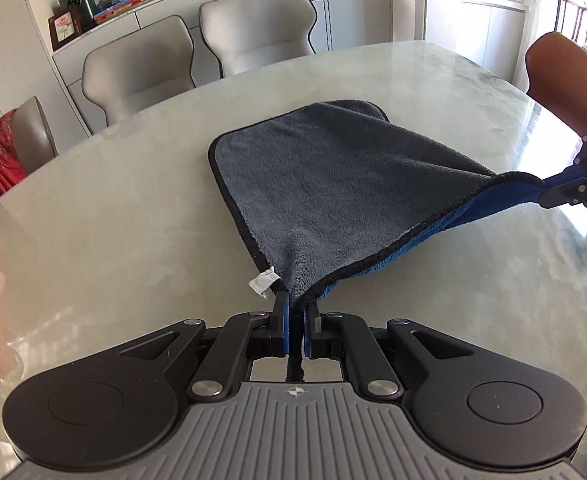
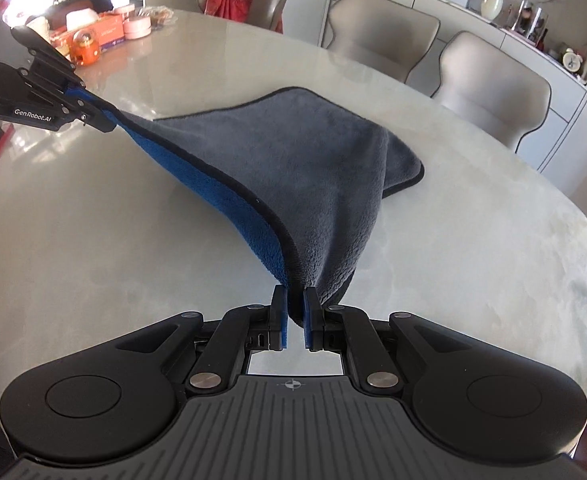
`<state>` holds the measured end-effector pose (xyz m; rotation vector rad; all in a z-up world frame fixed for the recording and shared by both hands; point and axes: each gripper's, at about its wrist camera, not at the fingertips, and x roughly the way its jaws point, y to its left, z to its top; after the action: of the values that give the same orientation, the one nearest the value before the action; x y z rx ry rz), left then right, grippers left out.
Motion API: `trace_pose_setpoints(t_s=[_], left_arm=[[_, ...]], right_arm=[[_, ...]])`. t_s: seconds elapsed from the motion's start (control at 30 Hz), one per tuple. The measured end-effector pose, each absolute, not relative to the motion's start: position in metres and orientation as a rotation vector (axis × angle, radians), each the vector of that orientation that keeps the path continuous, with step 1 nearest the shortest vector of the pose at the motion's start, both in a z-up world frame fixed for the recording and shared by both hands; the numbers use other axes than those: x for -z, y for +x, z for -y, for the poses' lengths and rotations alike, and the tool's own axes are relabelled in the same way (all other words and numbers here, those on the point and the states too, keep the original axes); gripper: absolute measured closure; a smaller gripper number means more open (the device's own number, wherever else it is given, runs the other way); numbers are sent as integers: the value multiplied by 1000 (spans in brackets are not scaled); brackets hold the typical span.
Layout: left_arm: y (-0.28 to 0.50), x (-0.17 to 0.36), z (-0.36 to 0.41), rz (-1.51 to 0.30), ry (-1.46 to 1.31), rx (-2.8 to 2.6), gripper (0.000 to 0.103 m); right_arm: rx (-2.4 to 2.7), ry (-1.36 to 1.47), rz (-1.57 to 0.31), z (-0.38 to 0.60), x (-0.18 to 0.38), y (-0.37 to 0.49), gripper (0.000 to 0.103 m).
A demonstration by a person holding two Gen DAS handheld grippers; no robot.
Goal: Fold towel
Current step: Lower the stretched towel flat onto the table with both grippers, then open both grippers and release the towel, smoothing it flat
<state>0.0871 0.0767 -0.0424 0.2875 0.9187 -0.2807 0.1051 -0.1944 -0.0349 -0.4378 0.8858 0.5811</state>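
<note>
- Two near corners of the towel (image 1: 333,184) are pinched, one in each tool: the left gripper (image 1: 296,312) is clenched on the corner with the white tag (image 1: 262,283), and the right gripper (image 2: 295,308) is clamped on the other near corner.
- Between the two grips the near hem hangs off the table (image 1: 113,220) as a sagging line, and the blue underside shows below the black binding along it.
- Seen from the right wrist, the left gripper sits off to the left and slightly higher; seen from the left wrist, the right gripper reaches in from the right edge. Neither hand looks clearly nearer to the cloth.
- Beyond the lifted hem, the grey body of the towel slopes down and away from both sets of jaws, and its far part lies flat on the table.
- At the far right corner the cloth looks already doubled over itself.
- My reading: the held edge runs side to side, so the fold likely calls for carrying both corners forward together, over the resting part, towards the far hem near the chairs (image 1: 253,28).
</note>
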Motion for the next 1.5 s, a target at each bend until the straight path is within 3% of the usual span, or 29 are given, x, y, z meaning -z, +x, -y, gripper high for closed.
trace_pose_setpoints(t_s=[0.63, 1.13, 1.3, 1.37, 1.43, 1.5], left_arm=[[58, 71, -80, -987, 317, 288, 96], [50, 75, -80, -1050, 349, 277, 88], [51, 56, -81, -1043, 375, 295, 69], [52, 49, -83, -1027, 371, 304, 68], [57, 39, -84, -1005, 350, 318, 67], [64, 33, -82, -962, 317, 314, 59]], right_arm=[[-616, -521, -985, 186, 68, 83, 94], [-659, -545, -1044, 182, 67, 88, 93], [-684, -526, -1033, 187, 51, 96, 92], [-669, -530, -1009, 191, 44, 102, 91], [-631, -507, -981, 199, 36, 116, 85], [-589, -458, -953, 205, 32, 133, 80]])
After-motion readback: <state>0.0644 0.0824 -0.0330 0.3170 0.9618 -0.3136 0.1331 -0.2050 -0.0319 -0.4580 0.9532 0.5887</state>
